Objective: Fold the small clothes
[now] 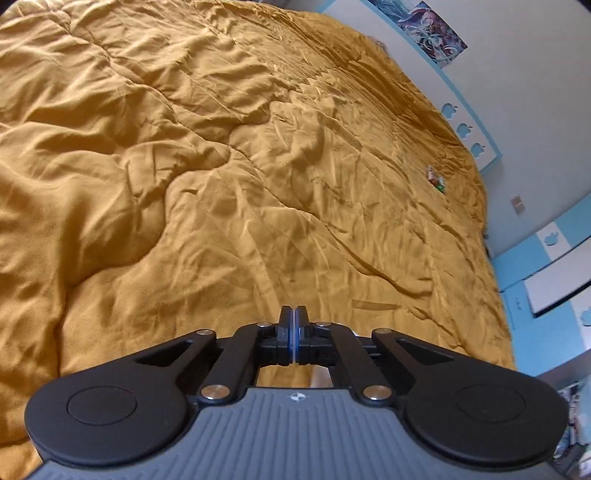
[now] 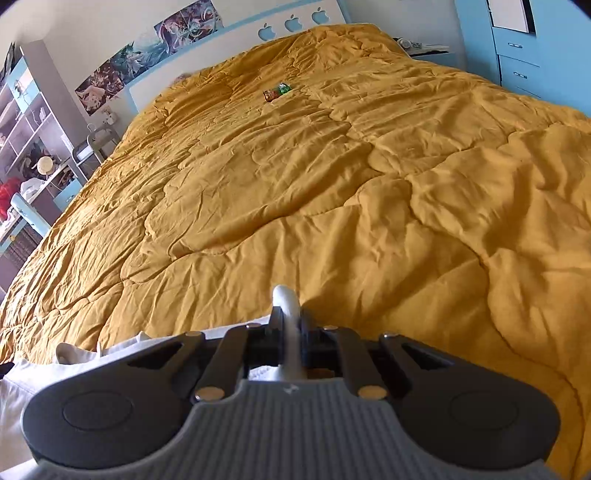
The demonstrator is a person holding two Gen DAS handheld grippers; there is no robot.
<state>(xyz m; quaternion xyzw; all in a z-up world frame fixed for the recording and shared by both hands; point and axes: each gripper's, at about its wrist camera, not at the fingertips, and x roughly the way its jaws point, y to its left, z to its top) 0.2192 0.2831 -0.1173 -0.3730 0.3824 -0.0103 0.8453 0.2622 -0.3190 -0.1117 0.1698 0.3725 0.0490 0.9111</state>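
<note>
My left gripper (image 1: pixel 294 314) is shut with nothing between its fingers, above the mustard-yellow quilt (image 1: pixel 221 166) of the bed. My right gripper (image 2: pixel 286 314) is shut on a fold of a white garment (image 2: pixel 284 295), which pokes up between the fingertips. More of that white garment (image 2: pixel 44 365) lies on the quilt (image 2: pixel 332 184) at the lower left of the right wrist view, partly hidden under the gripper body. No garment shows in the left wrist view.
A small red and green object (image 2: pixel 277 91) lies on the quilt near the headboard (image 2: pixel 291 22); it also shows in the left wrist view (image 1: pixel 436 179). Shelves (image 2: pixel 33 147) stand left of the bed, blue drawers (image 2: pixel 517 55) at the right.
</note>
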